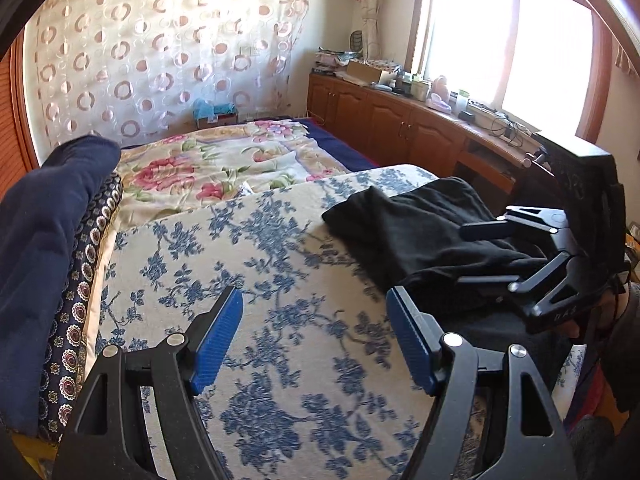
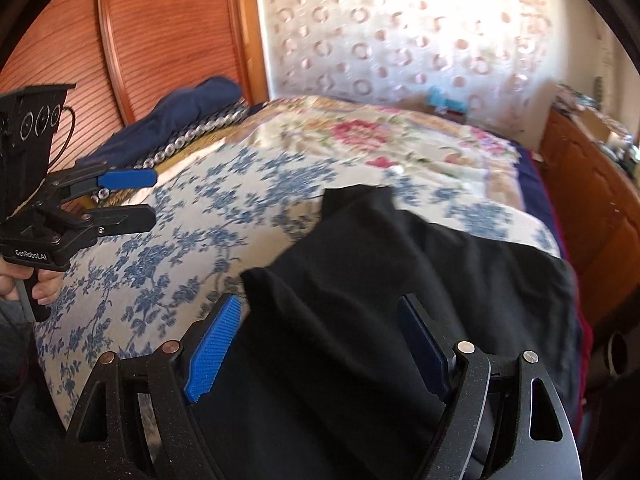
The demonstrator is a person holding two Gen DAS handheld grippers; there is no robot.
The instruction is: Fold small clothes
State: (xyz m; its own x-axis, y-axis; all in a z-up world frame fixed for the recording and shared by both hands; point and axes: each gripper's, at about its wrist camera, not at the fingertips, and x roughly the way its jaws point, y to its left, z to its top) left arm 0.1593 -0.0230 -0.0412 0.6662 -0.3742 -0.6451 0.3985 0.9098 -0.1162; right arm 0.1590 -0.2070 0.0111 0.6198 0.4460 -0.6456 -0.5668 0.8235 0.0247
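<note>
Right now, by the bed:
Bed: a blue-flowered white cover (image 1: 280,280) lies over the near half, with a pink-rose quilt (image 1: 208,164) beyond it toward the circle-patterned curtain (image 1: 160,52).
Black garment: a dark, loosely rumpled piece of clothing (image 2: 400,280) sits on the blue-flowered cover at its right side; one pointed corner reaches toward the middle of the bed, and the rest spreads toward the near right edge.
Left claw: the left claw (image 1: 316,336) hangs over bare flowered cover, tilted downward, its blue pads (image 1: 218,336) standing wide apart with nothing between them. The black garment lies just to its right, not touching it. In the right wrist view the same claw (image 2: 132,198) shows at the left edge, gripped by a hand (image 2: 24,284), jaws apart and empty.
Right claw: the right claw (image 2: 320,344) is poised over the black garment, jaws spread wide; the cloth fills the gap in the view, yet the pads are not pinching it. From the left wrist view this claw (image 1: 492,254) sits at the garment's near right end.
Bed head side: a navy cushion (image 1: 48,240) rests atop a dark fabric with small round medallions (image 1: 80,300) by the wooden headboard (image 2: 160,32).
Far side: a wooden cabinet (image 1: 400,124) under the bright window carries a clutter of small things.
</note>
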